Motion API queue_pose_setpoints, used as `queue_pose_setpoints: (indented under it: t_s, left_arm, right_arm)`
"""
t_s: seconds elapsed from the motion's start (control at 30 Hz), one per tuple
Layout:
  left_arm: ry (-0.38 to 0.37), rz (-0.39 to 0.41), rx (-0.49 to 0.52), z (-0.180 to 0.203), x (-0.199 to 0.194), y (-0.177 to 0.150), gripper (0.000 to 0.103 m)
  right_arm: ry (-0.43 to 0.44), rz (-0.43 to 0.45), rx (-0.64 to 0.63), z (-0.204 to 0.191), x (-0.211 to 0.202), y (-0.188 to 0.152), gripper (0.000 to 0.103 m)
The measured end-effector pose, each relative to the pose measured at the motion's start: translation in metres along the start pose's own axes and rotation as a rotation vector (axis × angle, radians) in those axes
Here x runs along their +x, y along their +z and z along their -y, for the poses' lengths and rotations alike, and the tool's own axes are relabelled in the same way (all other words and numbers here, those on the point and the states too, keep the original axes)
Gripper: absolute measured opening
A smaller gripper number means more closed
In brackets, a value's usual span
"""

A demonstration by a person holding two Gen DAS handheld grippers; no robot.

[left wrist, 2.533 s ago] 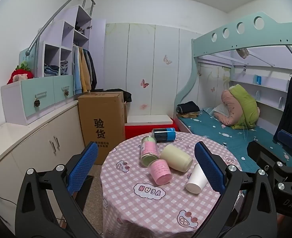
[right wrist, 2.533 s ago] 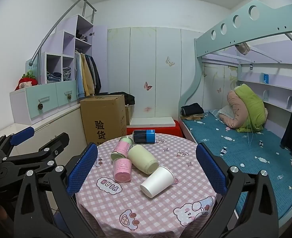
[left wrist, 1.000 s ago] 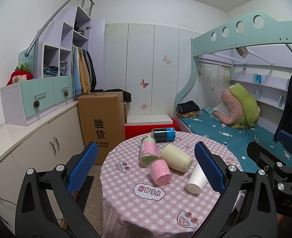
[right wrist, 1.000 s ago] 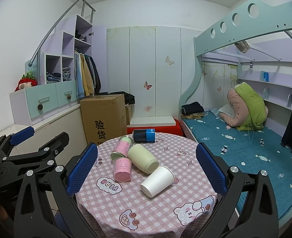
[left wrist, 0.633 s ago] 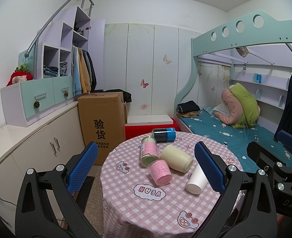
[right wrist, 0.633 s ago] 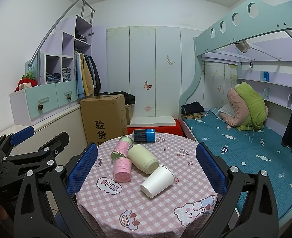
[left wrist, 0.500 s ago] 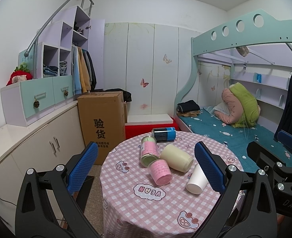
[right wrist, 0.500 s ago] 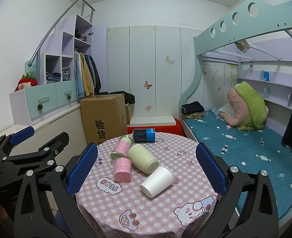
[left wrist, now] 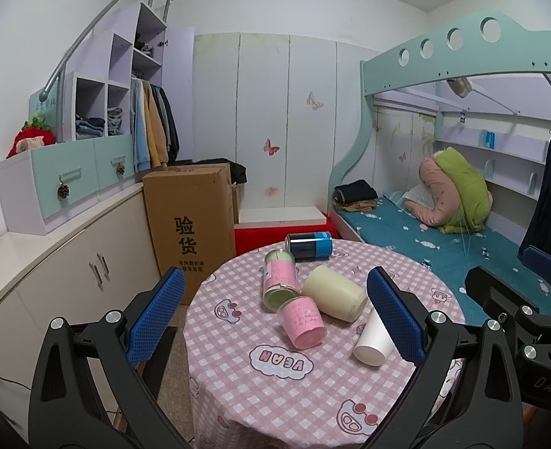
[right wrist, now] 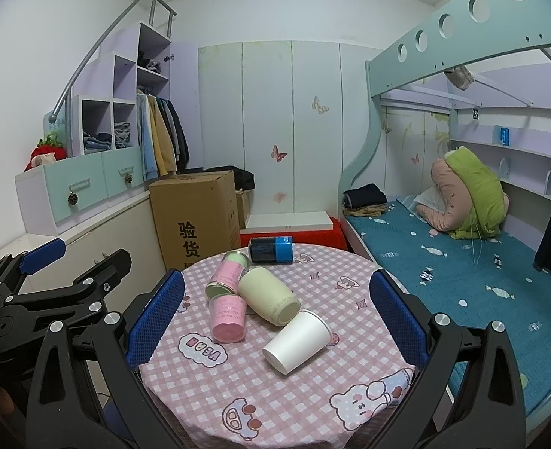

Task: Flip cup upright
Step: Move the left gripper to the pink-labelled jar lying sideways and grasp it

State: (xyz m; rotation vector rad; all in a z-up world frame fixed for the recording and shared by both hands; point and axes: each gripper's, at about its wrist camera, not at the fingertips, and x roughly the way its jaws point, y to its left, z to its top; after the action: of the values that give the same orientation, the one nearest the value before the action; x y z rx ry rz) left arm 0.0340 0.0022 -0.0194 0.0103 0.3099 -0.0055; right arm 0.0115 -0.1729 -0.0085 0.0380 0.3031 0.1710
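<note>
Several cups lie on their sides on a round table with a pink checked cloth [left wrist: 260, 389] [right wrist: 343, 292]. A white paper cup [left wrist: 372, 340] [right wrist: 297, 341] lies nearest, at the right of the group. A cream cup [left wrist: 333, 298] [right wrist: 268, 295], a pink cup [left wrist: 301, 321] [right wrist: 227, 318], a pink-and-green cup [left wrist: 280, 279] [right wrist: 227, 274] and a dark blue can [left wrist: 309, 246] [right wrist: 271, 250] lie behind it. My left gripper [left wrist: 275, 318] and my right gripper [right wrist: 275, 318] are both open and empty, held back from the table.
A tall cardboard box [left wrist: 189, 220] stands left of the table. White cabinets [left wrist: 51, 273] run along the left wall. A red-and-white box [left wrist: 281, 226] sits behind the table. A bunk bed with teal bedding [right wrist: 462, 273] is on the right.
</note>
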Motion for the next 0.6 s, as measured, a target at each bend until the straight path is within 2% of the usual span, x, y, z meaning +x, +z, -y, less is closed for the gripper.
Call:
queue_pose_setpoints:
  t_s: [0.23,0.6]
  left_arm:
    - [-0.033,-0.088,-0.013,-0.004,0.032,-0.011,0.098]
    - [-0.065,-0.291,-0.062,-0.017,0.107,-0.034,0.098]
  right_arm:
    - [0.011,-0.066,0.007,0.004,0.030,-0.004,0.096]
    - [0.022,-0.204,0.034,0.015,0.100,-0.023,0.096]
